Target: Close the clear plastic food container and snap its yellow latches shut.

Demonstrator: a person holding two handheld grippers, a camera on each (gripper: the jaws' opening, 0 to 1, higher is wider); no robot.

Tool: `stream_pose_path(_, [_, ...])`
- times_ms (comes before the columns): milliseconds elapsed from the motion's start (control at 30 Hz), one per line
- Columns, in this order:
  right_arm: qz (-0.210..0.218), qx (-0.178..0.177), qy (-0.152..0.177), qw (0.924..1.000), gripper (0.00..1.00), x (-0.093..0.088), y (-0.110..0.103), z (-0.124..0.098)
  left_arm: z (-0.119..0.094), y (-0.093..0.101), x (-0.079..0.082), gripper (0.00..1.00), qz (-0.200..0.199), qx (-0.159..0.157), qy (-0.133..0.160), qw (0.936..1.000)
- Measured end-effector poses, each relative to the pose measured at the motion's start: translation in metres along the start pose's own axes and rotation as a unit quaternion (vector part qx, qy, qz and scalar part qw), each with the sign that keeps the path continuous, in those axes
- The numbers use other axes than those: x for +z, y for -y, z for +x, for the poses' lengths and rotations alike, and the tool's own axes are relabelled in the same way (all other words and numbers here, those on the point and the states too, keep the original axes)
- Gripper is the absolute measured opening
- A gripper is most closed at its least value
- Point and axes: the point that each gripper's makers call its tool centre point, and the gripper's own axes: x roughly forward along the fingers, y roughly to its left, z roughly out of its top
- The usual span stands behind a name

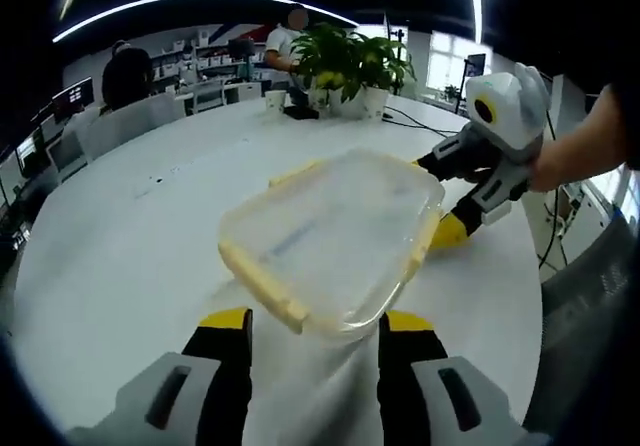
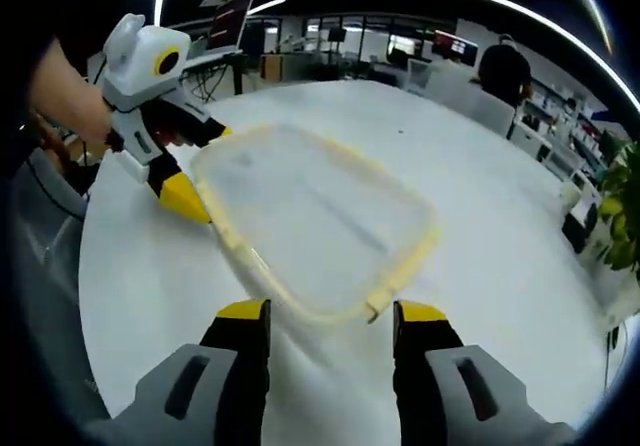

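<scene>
The clear plastic food container [image 1: 335, 231] with yellow latches [image 1: 262, 284] sits blurred on the white table [image 1: 120, 236], and I cannot tell how its lid sits. In the left gripper view, my left gripper [image 1: 316, 320] is open, its yellow tips on either side of the container's near edge. Across from it, my right gripper [image 1: 440, 198], held by a hand, meets the container's far right side. In the right gripper view, my right gripper [image 2: 331, 312] stands open at the near rim of the container [image 2: 310, 211]. The left gripper [image 2: 200, 166] is at its far left corner.
Potted plants [image 1: 350, 61] and a white cup [image 1: 275, 98] stand at the table's far side, with cables beside them. People sit at desks with monitors behind. A grey chair [image 1: 590, 296] is close to the table's right edge [image 1: 535, 296].
</scene>
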Motion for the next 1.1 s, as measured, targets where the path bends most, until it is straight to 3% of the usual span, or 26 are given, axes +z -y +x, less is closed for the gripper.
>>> stream_pose_path(533, [-0.027,-0.004,-0.004,0.9996,0.40,0.005,-0.008,0.005,-0.004,-0.005,-0.005,0.37,0.009,0.006,-0.005,0.9999])
stream_pose_path(1100, [-0.054,0.005,-0.005,0.9985,0.38,0.031,-0.032,0.028,-0.027,-0.037,-0.027,0.34,0.008,0.035,-0.015,0.9993])
